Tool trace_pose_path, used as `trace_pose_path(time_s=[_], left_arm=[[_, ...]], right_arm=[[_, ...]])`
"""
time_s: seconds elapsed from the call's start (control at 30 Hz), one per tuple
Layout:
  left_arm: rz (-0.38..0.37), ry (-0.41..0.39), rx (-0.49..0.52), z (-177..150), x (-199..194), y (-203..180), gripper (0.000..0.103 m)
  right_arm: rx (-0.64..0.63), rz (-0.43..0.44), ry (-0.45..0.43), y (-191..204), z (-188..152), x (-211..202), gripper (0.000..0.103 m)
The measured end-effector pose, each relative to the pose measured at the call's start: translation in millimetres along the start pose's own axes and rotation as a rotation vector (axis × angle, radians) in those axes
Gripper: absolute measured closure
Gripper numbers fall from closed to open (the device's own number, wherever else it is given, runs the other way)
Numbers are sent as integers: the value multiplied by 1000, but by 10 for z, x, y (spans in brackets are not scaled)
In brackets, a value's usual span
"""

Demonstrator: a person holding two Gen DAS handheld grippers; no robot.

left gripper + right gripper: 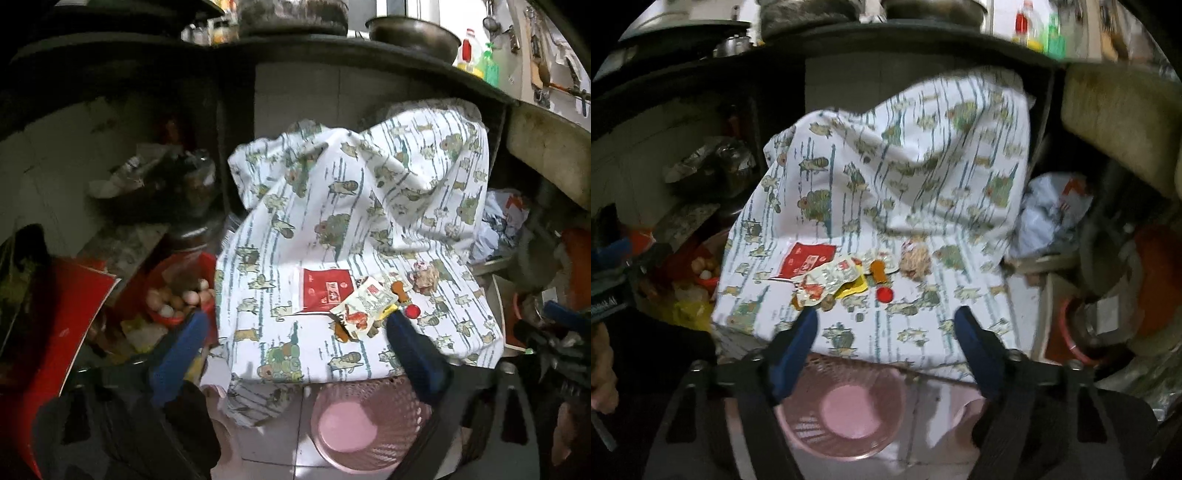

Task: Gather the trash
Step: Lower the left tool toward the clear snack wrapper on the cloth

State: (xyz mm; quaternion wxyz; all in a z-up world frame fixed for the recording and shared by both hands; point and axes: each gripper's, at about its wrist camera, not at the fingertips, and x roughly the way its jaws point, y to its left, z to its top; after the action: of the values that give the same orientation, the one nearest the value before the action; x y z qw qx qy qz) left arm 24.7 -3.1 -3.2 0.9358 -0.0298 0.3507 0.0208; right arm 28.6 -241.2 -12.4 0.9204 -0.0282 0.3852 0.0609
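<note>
A white printed cloth (369, 236), soft and creased, patterned with green cartoon figures and thin blue stripes, drapes over a raised surface and fills the middle of both views, humped at the far side and flatter near its front edge. Below that near edge stands a round pink plastic basket (354, 424) with an open lattice wall and a smooth solid bottom; nothing shows inside it. To the left, a red bowl (173, 291) holds smooth pale and brown eggs. The trash lies in a small cluster on the flat near part of the cloth: a flat red rectangular packet (325, 291), beside it a crumpled glossy wrapper (365, 306) printed white, red and yellow, a wadded brownish paper ball (424, 277) farther right, and a small round red cap (412, 312). The left gripper (295, 325) has blue textured fingers set wide apart, nothing between them, its right finger just beside the wrapper. The right gripper (886, 321) also stands apart and empty, just near of the cluster.
</note>
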Motion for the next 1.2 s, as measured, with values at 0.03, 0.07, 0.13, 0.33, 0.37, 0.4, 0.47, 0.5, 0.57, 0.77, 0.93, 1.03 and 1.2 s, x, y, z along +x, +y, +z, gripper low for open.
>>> trace_pose_path(time_s=[0.03,0.07,0.13,0.33,0.37,0.4,0.47,0.5,0.57,0.77,0.93,1.03,1.2], left_arm=[[-3,14,10,82,48,-28,23],[0,29,40,185,103,-84,26],[-3,45,122,375,192,-219,31],[-32,111,188,829,732,-482,20],[-60,163,176,860,899,-487,6],[-84,214,174,866,1053,-494,3],[-83,273,177,815,1331,-497,3],[-57,295,178,761,1460,-491,3],[-21,352,174,597,1692,-461,3],[-15,531,138,349,2186,-386,3],[-58,579,58,368,2329,-294,3],[-106,613,-17,382,2401,-266,3],[-91,623,-36,378,2468,-302,3]], right_arm=[[17,29,23,-53,59,46,49],[33,68,52,-118,160,112,52],[68,108,85,-260,401,265,56],[126,145,133,-527,936,801,59],[134,160,151,-546,988,922,59],[137,175,175,-566,1028,1062,59],[139,179,225,-574,1028,1332,58],[140,169,253,-570,988,1473,55],[133,142,308,-562,883,1699,46],[36,105,504,-293,673,2324,45],[69,74,617,-190,528,2726,45],[76,46,637,-145,465,2877,45],[90,25,656,-48,367,3026,53]])
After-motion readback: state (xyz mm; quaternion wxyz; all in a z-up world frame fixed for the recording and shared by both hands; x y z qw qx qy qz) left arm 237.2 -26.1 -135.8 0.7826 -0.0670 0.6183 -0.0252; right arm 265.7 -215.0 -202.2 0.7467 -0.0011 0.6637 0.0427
